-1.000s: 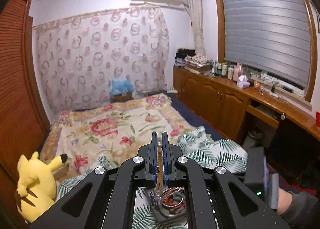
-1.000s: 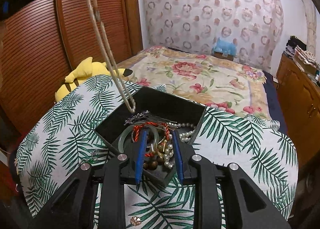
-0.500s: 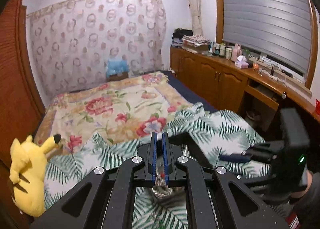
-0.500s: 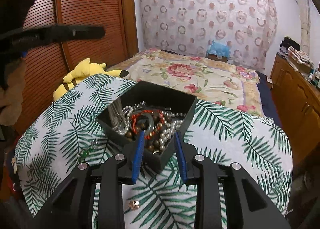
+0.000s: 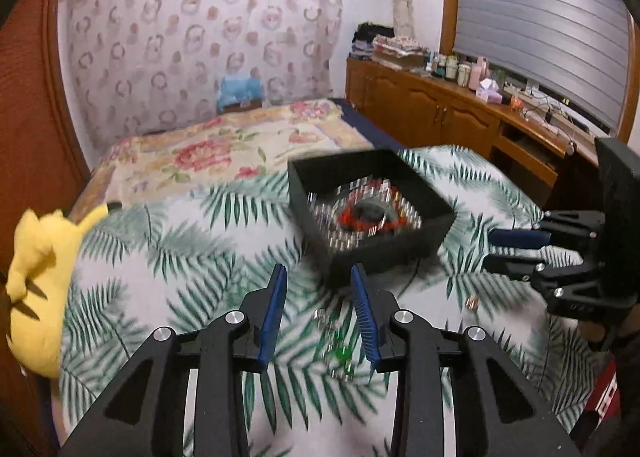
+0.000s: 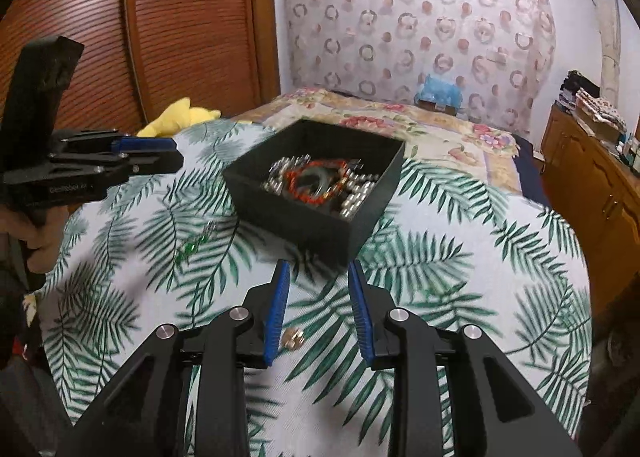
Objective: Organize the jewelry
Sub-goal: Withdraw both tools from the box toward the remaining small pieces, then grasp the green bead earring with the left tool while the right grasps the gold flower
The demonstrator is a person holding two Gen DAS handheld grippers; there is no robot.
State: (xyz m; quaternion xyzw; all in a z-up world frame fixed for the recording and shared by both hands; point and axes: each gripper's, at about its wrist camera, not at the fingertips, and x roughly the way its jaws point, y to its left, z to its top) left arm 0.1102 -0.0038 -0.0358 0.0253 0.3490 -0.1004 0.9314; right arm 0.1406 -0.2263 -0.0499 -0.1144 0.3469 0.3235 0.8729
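A black box (image 5: 436,199) (image 6: 372,213) sits on a palm-leaf cloth and holds pearls, a red cord and a green bangle (image 6: 316,181). My left gripper (image 5: 319,277) is open and empty, just short of the box's near corner; it also shows at the left of the right wrist view (image 6: 160,157). A green-stoned piece (image 5: 340,355) (image 6: 196,243) lies on the cloth between its fingers. My right gripper (image 6: 316,273) is open and empty, pulled back from the box. A small gold ring (image 6: 293,337) (image 5: 473,303) lies between its fingers.
A yellow plush toy (image 5: 36,289) lies at the cloth's left edge. A floral bedspread (image 5: 224,153) stretches behind. A wooden cabinet (image 5: 452,117) with bottles runs along the right wall, and a wooden wardrobe (image 6: 168,25) stands at the left.
My left gripper let go of the necklace, which now lies in the box, then opened and dropped low in front of the box. My right gripper drew back from the box.
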